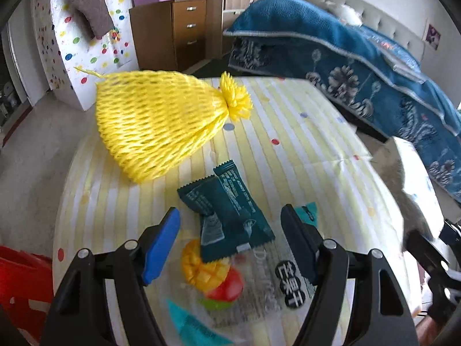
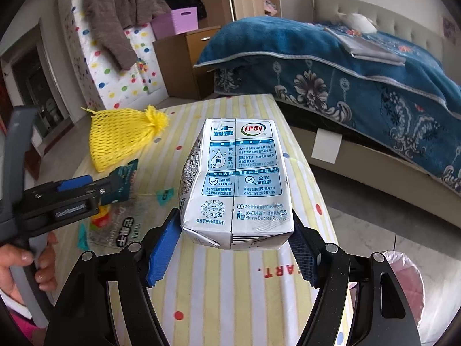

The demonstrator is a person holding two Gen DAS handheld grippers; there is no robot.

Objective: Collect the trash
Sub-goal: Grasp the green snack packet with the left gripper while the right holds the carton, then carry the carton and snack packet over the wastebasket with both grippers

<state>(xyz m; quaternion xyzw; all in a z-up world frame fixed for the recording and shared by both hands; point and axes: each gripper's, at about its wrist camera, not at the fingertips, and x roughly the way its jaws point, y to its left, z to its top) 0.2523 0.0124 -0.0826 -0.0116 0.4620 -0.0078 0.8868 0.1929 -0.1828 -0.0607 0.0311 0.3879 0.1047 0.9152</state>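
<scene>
The right gripper (image 2: pixel 233 248) is clenching a dented milk carton (image 2: pixel 234 184) at its lower end, the blue pads (image 2: pixel 162 245) pressing both sides, so the carton is sitting in the middle of the right wrist view above the striped desk (image 2: pixel 236 302). At the lower right of that view a bin with a pink liner (image 2: pixel 409 285) is standing on the floor.

The left gripper (image 1: pixel 230 245) is hanging with its jaws released over a pile of wrappers. A dark green wrapper (image 1: pixel 227 210) is lying between the jaws without touching the pads, on top of a clear mango snack bag (image 1: pixel 230 288). A yellow foam net (image 1: pixel 155 124) is lying on the desk in the upper left of the left wrist view. A person's hand (image 2: pixel 17 265) is gripping the left gripper's handle at the lower left of the right wrist view.
</scene>
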